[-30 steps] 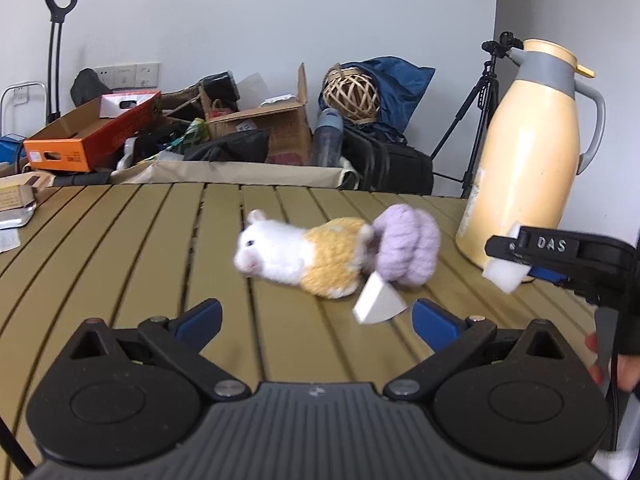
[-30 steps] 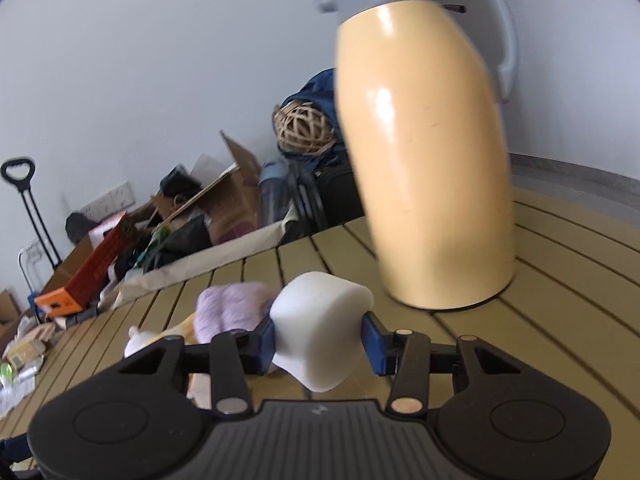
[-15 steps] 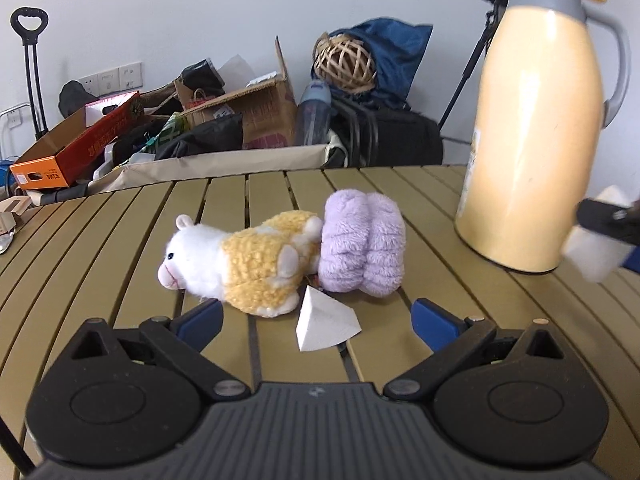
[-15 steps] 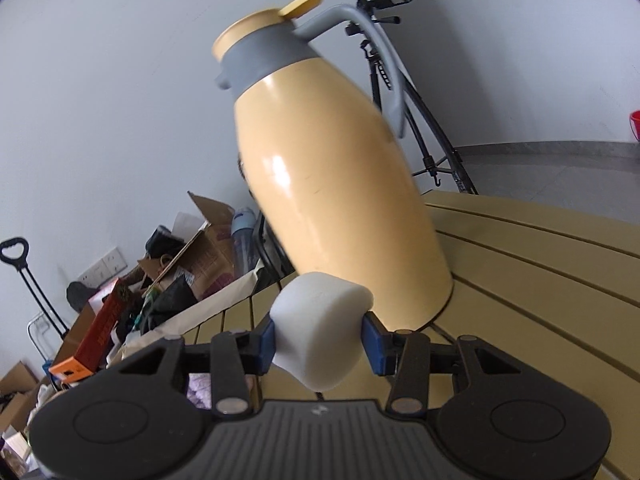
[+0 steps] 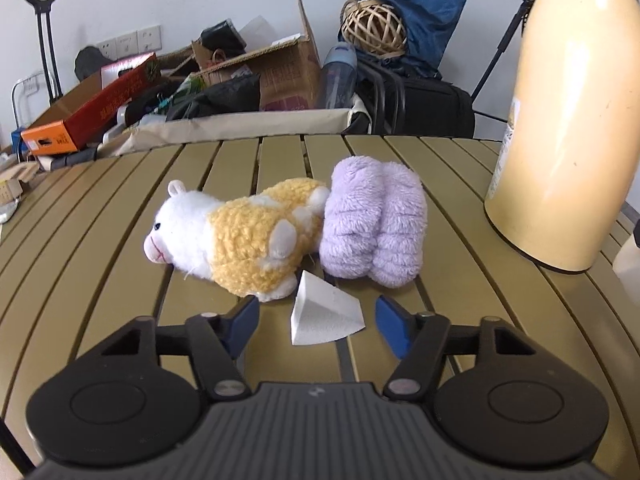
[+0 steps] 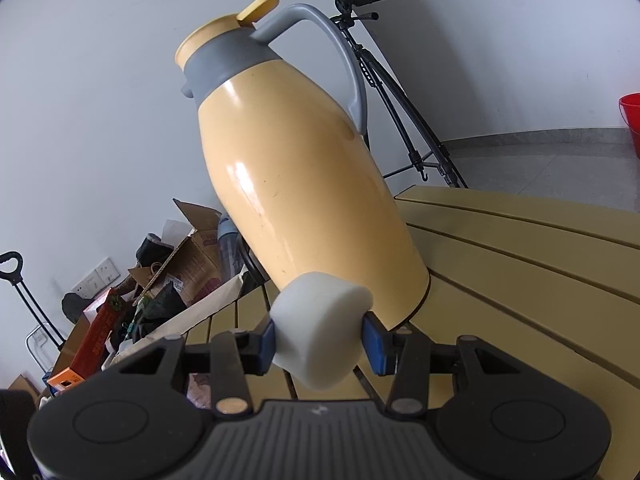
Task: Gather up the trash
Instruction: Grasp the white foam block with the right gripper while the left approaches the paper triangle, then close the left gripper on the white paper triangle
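Observation:
A white wedge of foam (image 5: 323,314) lies on the slatted table (image 5: 100,240), just in front of a plush sheep (image 5: 236,236) and a purple fluffy roll (image 5: 374,232). My left gripper (image 5: 316,322) straddles the wedge and its jaws are closing, with gaps left on both sides, so the blue pads (image 5: 244,320) do not touch it. My right gripper (image 6: 320,340) is shut on a rounded white foam chunk (image 6: 320,332), held above the table in front of a yellow thermos jug (image 6: 296,176). That chunk shows at the right edge of the left wrist view (image 5: 628,264).
The thermos jug (image 5: 572,120) stands at the right of the table. Beyond the far edge are cardboard boxes (image 5: 276,68), an orange box (image 5: 88,112), bags, a rattan ball (image 5: 374,26) and a tripod (image 6: 400,92). A red bucket (image 6: 630,120) stands on the floor.
My left gripper came up to the foam wedge and its jaws narrowed around it. The right gripper rolled and swung right with its foam chunk, so the jug now looks tilted.

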